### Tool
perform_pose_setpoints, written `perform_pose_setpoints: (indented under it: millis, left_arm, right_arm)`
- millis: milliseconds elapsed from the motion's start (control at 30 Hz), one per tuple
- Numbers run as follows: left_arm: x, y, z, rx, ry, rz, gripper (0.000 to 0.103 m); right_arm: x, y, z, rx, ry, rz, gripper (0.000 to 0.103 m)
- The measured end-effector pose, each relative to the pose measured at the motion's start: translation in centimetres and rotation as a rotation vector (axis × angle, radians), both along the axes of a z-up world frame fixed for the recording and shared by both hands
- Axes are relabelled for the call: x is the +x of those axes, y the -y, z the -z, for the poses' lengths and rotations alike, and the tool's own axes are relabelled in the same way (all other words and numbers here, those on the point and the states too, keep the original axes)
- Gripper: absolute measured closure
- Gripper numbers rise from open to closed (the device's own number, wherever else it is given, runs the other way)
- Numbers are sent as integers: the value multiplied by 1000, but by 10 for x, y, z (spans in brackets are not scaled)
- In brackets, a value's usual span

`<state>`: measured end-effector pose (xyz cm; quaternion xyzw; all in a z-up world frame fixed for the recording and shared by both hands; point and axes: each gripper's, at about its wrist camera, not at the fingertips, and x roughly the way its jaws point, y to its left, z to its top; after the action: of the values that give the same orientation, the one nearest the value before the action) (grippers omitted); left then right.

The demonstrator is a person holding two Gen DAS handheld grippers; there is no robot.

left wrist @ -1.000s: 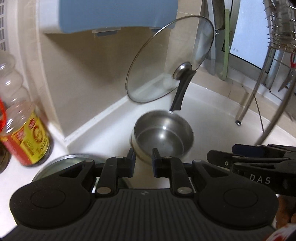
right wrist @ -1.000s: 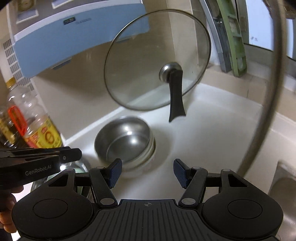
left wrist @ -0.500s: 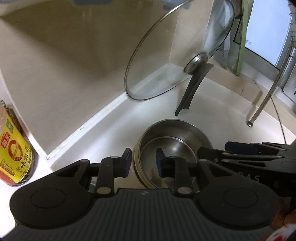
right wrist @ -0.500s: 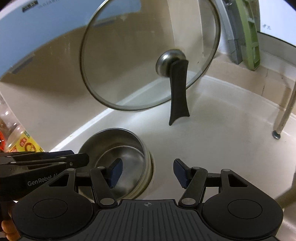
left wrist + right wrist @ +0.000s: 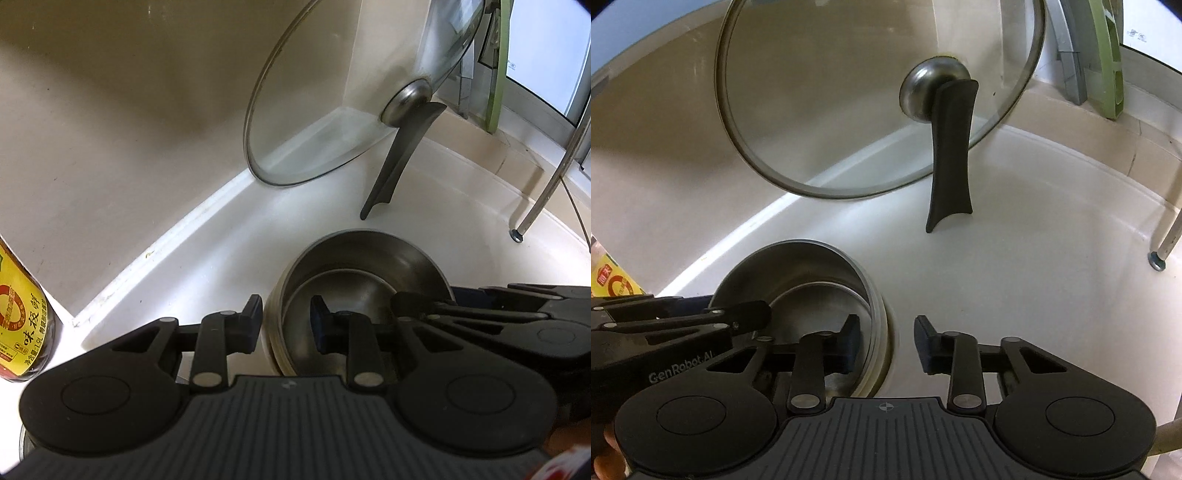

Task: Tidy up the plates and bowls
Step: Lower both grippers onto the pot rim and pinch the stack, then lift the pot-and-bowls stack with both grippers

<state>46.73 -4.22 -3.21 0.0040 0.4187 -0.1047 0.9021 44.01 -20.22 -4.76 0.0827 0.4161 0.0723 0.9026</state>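
A stack of steel bowls (image 5: 362,266) stands on the white counter; it also shows in the right wrist view (image 5: 798,266). My left gripper (image 5: 286,319) is open and straddles the stack's left rim, one finger outside and one inside. My right gripper (image 5: 886,343) is open and straddles the stack's right rim in the same way. Neither is closed on the rim.
A glass pot lid (image 5: 849,110) with a black handle (image 5: 951,155) leans upright against the tiled wall behind the bowls. An oil bottle (image 5: 20,317) stands at the left. A metal rack leg (image 5: 539,199) stands at the right. Green and grey boards (image 5: 1104,59) lean in the far corner.
Both grippers moved forward and down to the bowl stack. Each now has a finger on either side of the rim. The bowls have not moved.
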Motion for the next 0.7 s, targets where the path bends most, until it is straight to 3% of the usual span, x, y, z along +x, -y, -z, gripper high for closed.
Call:
perform_pose_setpoints:
  millis: [167, 700]
  left_arm:
    - [3, 0, 6, 9, -21, -10, 84]
    - [-28, 2, 9, 6, -33, 18, 86]
  right_arm:
    - [1, -2, 1, 7, -10, -3, 84]
    - [-23, 0, 0, -25, -31, -18, 85]
